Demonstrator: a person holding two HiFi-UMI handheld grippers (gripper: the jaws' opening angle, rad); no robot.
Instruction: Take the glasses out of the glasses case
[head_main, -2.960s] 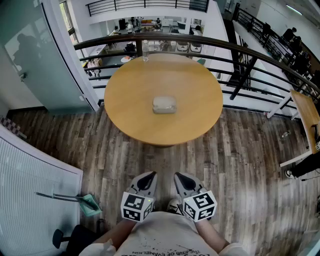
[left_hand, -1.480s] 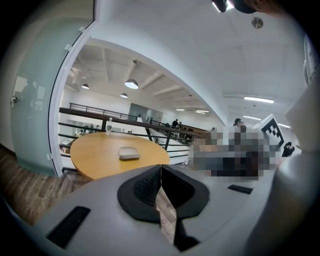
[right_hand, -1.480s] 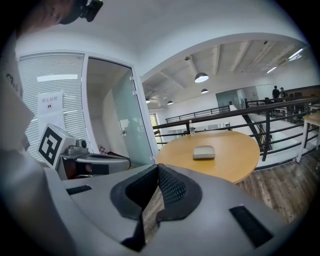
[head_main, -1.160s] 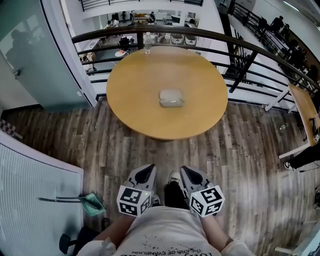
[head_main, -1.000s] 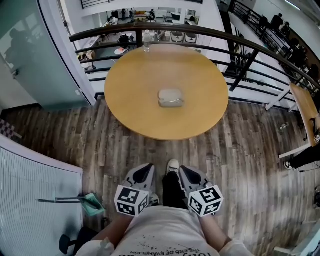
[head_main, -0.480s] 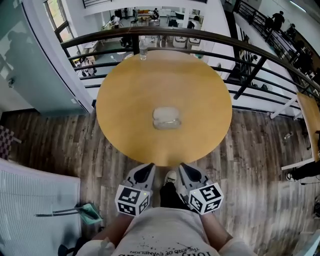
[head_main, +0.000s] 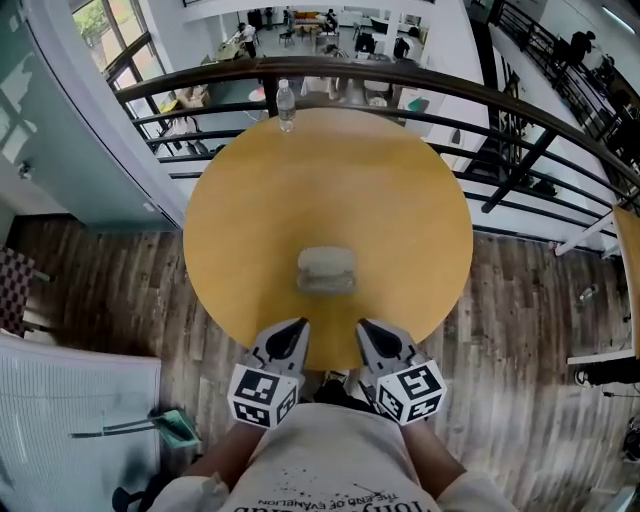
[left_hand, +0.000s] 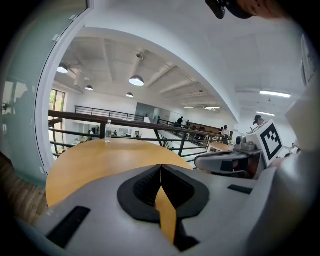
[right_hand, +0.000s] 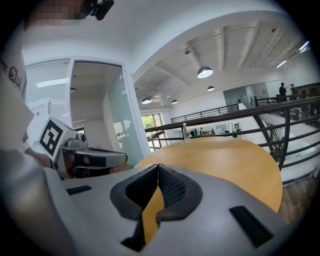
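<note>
Your left claw (head_main: 299, 325) and right claw (head_main: 363, 325) are clenched on nothing at the surface's (head_main: 330, 180) near edge, apart from the glasses case (head_main: 326, 270).

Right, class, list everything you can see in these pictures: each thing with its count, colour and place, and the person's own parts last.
table: one, round, light wood, in front of the person.
glasses case: one, grey-beige, closed, on the table towards its near edge.
water bottle: one, clear, upright at the table's far edge.
railing: one, dark, curving behind the table.
floor: dark wood planks, around the table.
dustpan: one, teal, on the floor, lower left.
left gripper: one, grey, shut, empty, at the table's near edge.
right gripper: one, grey, shut, empty, beside it.
</note>
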